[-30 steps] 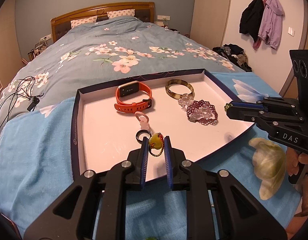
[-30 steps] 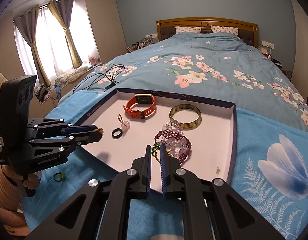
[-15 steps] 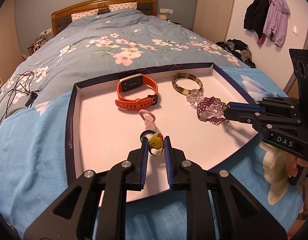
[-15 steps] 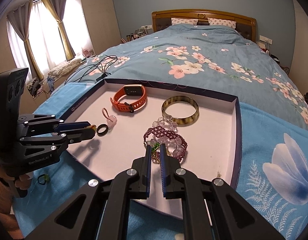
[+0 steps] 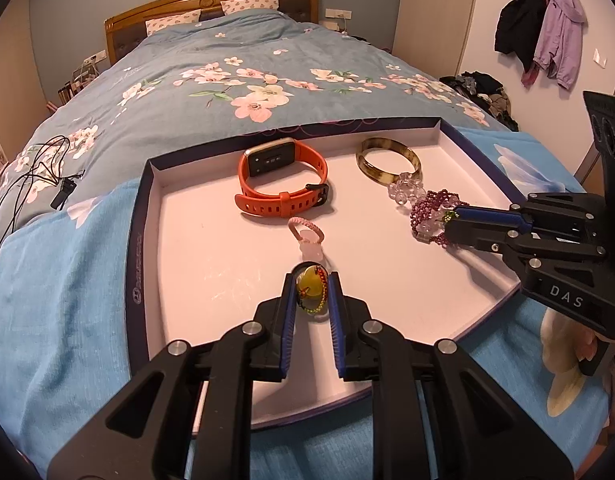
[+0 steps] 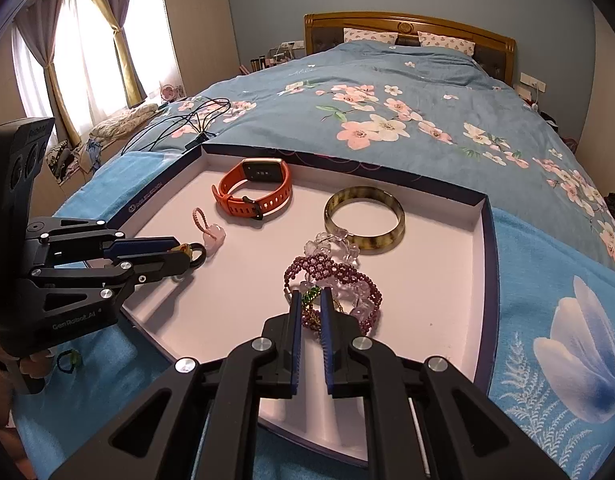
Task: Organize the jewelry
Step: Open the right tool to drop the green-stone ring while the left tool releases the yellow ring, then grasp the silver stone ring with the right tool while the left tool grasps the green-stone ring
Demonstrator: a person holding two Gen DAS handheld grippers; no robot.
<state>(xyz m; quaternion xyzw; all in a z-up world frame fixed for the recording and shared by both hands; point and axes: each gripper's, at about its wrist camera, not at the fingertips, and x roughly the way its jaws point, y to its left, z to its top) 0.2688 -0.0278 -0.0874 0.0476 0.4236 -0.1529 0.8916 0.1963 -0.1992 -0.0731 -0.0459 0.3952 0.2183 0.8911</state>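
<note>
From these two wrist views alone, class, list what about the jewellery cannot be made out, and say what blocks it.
- Black ring: in the left wrist view, hidden behind the yellow pendant in the left gripper.
- Green bead piece: right wrist view, mostly covered by the right gripper fingers; its shape is unclear.
- Small green item on the blue blanket: too small to identify.
- Tray near edge: covered by gripper bodies.

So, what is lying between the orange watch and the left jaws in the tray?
In the left wrist view, only the pink loop charm lies between the orange watch and the left gripper.
</note>
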